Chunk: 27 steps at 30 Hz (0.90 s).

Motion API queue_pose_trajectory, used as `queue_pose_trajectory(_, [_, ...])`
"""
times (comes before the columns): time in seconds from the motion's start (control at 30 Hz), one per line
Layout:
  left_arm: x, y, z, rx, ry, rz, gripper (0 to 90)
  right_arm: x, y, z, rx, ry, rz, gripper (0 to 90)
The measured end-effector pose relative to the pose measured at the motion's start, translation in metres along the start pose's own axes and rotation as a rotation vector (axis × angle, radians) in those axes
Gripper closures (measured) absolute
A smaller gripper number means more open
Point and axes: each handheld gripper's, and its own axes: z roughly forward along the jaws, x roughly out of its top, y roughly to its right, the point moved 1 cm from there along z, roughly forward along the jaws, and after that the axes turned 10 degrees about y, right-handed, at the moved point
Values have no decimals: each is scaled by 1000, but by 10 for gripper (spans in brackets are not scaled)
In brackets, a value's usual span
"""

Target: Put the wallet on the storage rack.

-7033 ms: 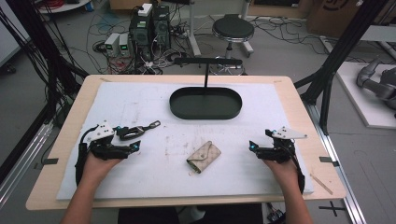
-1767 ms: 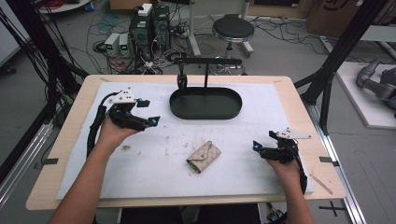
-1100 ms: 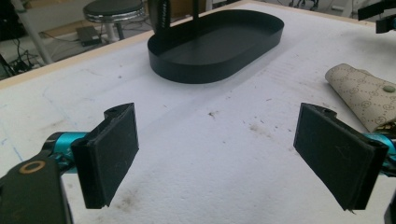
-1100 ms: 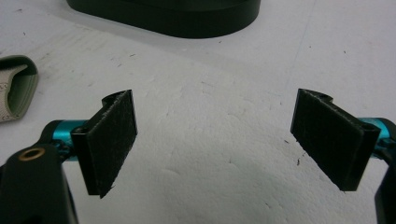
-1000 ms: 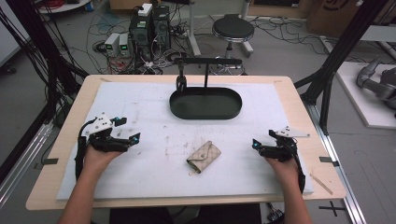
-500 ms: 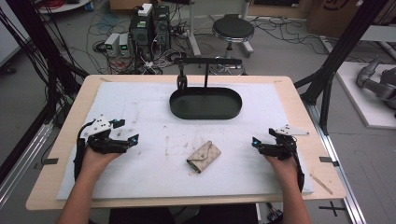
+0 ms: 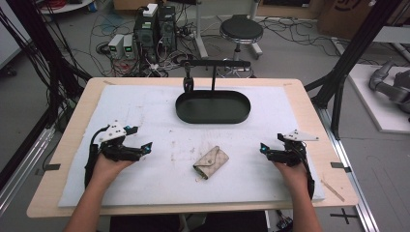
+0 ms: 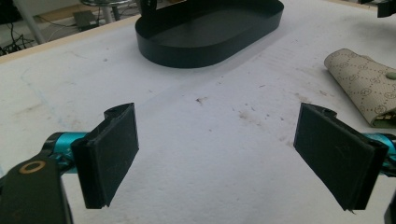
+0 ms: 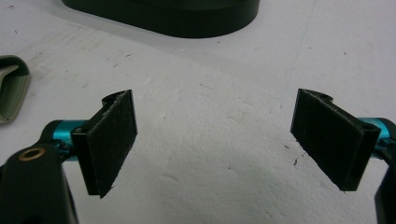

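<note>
A wooden table [image 7: 63, 145] covered with a stained white mat [image 7: 159, 111] is set on a grey floor [image 7: 290, 53]. Beyond the far edge, well away from the grippers, a round black stool [image 7: 241, 30], computer towers [image 7: 155, 24] and tangled cables [image 7: 109, 29] are seen. Black frame posts [image 7: 353, 53] are placed at both sides.

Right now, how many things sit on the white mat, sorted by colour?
Black: 1, the oval metal tray with a T-shaped hanger stand
Beige: 1, the patterned folded key pouch
Total: 2
</note>
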Motion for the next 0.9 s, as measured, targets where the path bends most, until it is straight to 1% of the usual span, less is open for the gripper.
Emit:
queue_pose_trajectory(0.03, [1, 4, 3, -6, -1, -3, 139, 0, 1, 0, 1, 3, -8, 147])
queue_pose_trajectory(0.1, [4, 13, 10, -40, -14, -6, 139, 0, 3, -1, -3, 7, 4, 147])
queue_pose_trajectory(0.13, [6, 18, 14, -59, -25, -4, 139, 0, 4, -2, -7, 9, 6, 148])
queue_pose_trajectory(0.23, [11, 35, 27, -96, -50, 5, 138, -1, 6, -3, -9, 7, 12, 147])
queue_pose_trajectory(0.33, [15, 53, 40, -123, -74, 12, 138, -1, 6, -5, -9, 12, 16, 148])
queue_pose_trajectory(0.4, [16, 61, 48, -136, -94, 29, 138, -1, 6, -6, -11, 16, 20, 148])
queue_pose_trajectory(0.47, [16, 71, 56, -147, -102, 30, 138, -1, 6, -7, -10, 17, 18, 148])
queue_pose_trajectory(0.5, [17, 75, 61, -160, -105, 32, 138, -1, 6, -6, -8, 17, 20, 148])
queue_pose_trajectory(0.6, [19, 90, 76, -191, -100, 15, 138, -1, 5, -5, -9, 12, 19, 148])
queue_pose_trajectory(0.63, [20, 96, 83, -206, -107, 21, 138, -1, 5, -5, -7, 11, 16, 147])
queue_pose_trajectory(0.73, [23, 111, 96, -229, -126, 39, 138, -1, 5, -5, -8, 10, 19, 147])
queue_pose_trajectory(0.77, [23, 116, 100, -237, -129, 38, 138, -1, 5, -5, -8, 11, 17, 148])
queue_pose_trajectory(0.83, [22, 123, 106, -237, -138, 45, 138, -1, 6, -5, -5, 12, 14, 147])
queue_pose_trajectory(0.9, [19, 129, 112, -236, -157, 46, 138, -1, 6, -5, -5, 10, 12, 148])
